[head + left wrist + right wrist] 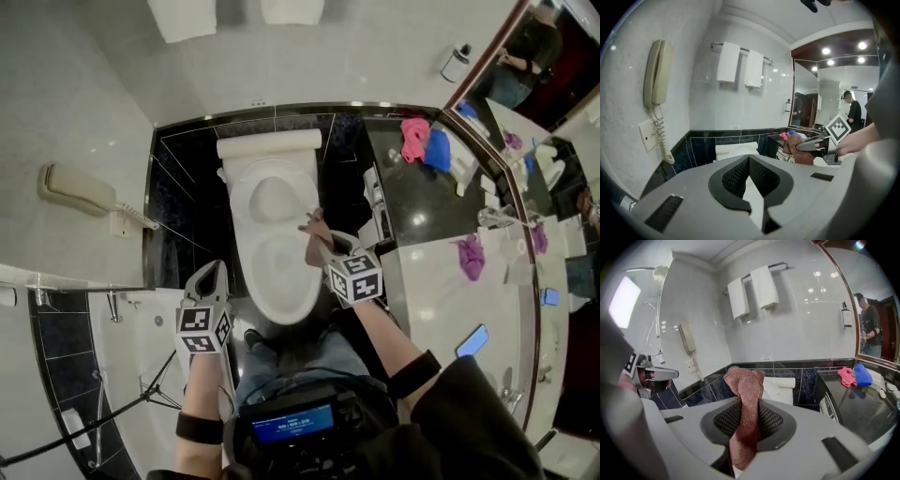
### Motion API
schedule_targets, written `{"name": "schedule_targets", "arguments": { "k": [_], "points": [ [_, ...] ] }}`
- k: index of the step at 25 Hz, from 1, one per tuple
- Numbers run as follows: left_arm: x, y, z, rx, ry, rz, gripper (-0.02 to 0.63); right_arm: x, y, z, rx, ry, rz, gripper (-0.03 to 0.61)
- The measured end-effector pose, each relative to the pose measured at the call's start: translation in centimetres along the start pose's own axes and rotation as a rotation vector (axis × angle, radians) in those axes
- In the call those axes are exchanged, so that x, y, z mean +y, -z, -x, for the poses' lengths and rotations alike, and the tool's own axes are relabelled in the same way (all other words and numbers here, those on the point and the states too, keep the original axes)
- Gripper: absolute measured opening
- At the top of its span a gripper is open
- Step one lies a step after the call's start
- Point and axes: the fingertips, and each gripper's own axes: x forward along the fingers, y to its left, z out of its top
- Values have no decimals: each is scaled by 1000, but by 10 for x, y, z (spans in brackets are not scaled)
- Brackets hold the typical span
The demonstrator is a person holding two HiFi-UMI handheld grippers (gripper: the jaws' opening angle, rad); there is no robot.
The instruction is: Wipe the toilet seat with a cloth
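While the reddish-brown cloth [744, 394] is being pinched at its bunched middle by the right gripper [745, 420], whose jaws are standing narrowly apart on the fabric, one end is rising ahead of the pads and the other is hanging down behind them. From the head view the cloth [316, 232] is being carried above the right rim of the toilet seat [272, 281], apparently clear of the porcelain, though contact cannot be ruled out from above. The seat is lying below and slightly left of that gripper [313, 227], with its long axis running from the tank [269, 143] back toward the person.

A lowering of the cloth onto the near right rim is being judged as the next requirement, followed by strokes along that axis. The left gripper [210, 274] is being held off the seat's front left side, jaws closed together on nothing, so the right hand is being judged the nearer. Further out, a pink cloth [413, 138] and a blue cloth [438, 150] are lying on the black table [412, 202], and a wall telephone [77, 186] is hanging at the left.
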Motion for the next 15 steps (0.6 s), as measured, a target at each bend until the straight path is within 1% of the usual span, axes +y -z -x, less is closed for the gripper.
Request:
{"name": "schedule_targets", "arguments": {
  "k": [3, 5, 11, 15],
  "points": [
    [-8, -11, 13, -15, 1, -10, 2, -1, -17, 28, -42, -5, -17, 106],
    [-11, -15, 19, -20, 2, -8, 2, -5, -21, 41, -61, -4, -23, 106],
    [-18, -16, 35, -39, 7, 38, 2, -15, -23, 70, -87, 7, -55, 106],
    [-21, -16, 38, -51, -2, 23, 2, -19, -19, 76, -86, 10, -61, 106]
  ]
}}
